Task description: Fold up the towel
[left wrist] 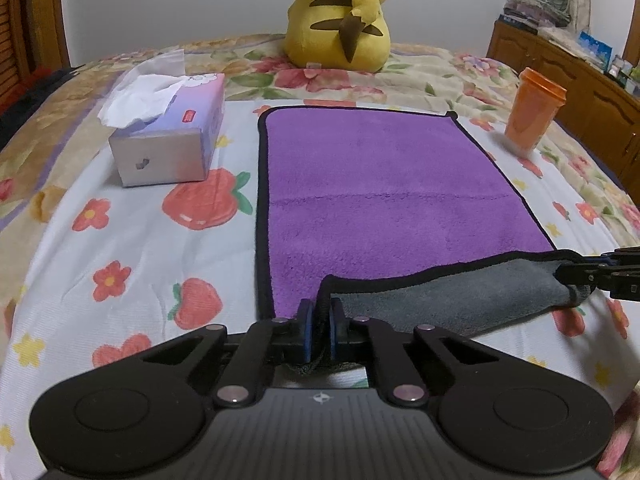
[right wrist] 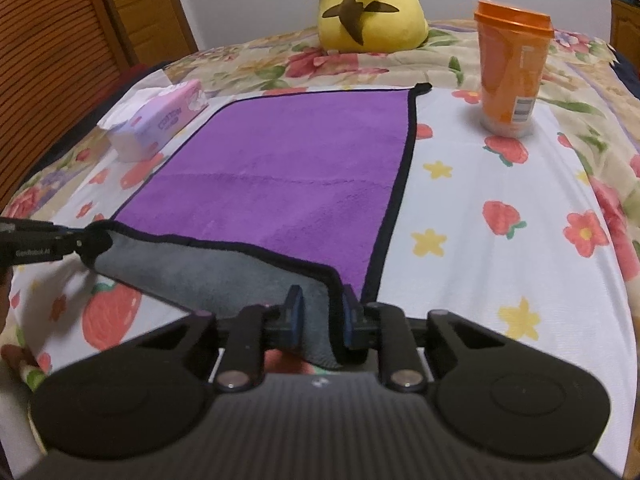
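Towel on bed, near edge lifted by two hand-held grippers.

Bed (left wrist: 120, 248), covered by a sheet printed with flowers and strawberries, carried everything listed. Towel (left wrist: 384, 184), purple with black trim and a grey underside, lay flat along the middle of the bed, its near edge raised and turned back to show the grey. Plush (left wrist: 340, 12), yellow with brown stripes, sat beyond the towel's far edge. Tissue box (left wrist: 168, 148) stood left of the towel, apart from it. Cup (left wrist: 534, 118), orange and upright, stood right of the towel's far corner. Left hand-held gripper (left wrist: 320, 320) was closed on the towel's near left corner; right hand-held gripper (right wrist: 320, 312) was closed on the near right corner, cloth pinched between its blue pads (right wrist: 294, 316).
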`<state>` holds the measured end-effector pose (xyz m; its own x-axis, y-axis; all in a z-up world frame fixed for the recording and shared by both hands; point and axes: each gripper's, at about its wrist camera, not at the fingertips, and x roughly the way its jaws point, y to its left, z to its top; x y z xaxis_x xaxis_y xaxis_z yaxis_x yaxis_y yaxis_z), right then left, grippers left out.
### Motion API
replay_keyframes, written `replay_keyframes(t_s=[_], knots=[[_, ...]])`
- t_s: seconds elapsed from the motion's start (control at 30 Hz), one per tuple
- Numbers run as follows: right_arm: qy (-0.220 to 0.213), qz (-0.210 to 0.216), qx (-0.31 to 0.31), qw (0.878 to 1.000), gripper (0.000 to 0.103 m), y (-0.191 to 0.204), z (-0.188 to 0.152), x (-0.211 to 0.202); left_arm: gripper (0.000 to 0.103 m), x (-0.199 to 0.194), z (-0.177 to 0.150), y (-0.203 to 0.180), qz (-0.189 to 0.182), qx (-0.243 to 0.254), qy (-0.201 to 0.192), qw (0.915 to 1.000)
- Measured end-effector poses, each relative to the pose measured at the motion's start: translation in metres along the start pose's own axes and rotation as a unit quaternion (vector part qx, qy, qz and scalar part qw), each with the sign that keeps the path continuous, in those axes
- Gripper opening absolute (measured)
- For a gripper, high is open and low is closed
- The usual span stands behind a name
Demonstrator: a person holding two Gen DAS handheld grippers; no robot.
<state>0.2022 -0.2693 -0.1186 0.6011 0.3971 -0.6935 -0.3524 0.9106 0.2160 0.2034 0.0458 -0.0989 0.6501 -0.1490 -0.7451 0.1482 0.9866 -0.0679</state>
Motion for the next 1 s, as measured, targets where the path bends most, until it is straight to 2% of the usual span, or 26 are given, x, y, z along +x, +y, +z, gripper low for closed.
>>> replay_keyframes(t_s=[0.03,0.07,0.2,0.47,0.7,1.0], knots=[[0.0,0.0,-0.001,1.0,0.018,0.0,0.0,0.0,0.01,-0.001,0.001,0.0,-0.002,0.0,-0.001,1.0],[-0.001,0.001,-0.003,1.0,0.009,0.001,0.0,0.0,0.01,-0.002,0.001,0.0,-0.004,0.0,-0.001,1.0],[-0.003,0.0,-0.008,1.0,0.005,0.001,-0.001,0.001,0.009,-0.007,0.005,0.002,-0.009,-0.006,-0.009,0.9999],[-0.027,-0.006,-0.015,1.0,0.004,0.001,0.004,-0.005,0.009,-0.015,0.009,0.001,-0.017,-0.008,-0.026,0.9995],[-0.066,-0.003,-0.018,0.998,0.004,-0.002,0.013,-0.017,0.009,-0.026,0.016,0.0,-0.01,-0.01,-0.062,0.998],[-0.096,0.0,-0.029,0.995,0.004,-0.001,0.024,-0.025,0.009,-0.036,0.028,-0.002,-0.016,-0.01,-0.09,0.9958]])
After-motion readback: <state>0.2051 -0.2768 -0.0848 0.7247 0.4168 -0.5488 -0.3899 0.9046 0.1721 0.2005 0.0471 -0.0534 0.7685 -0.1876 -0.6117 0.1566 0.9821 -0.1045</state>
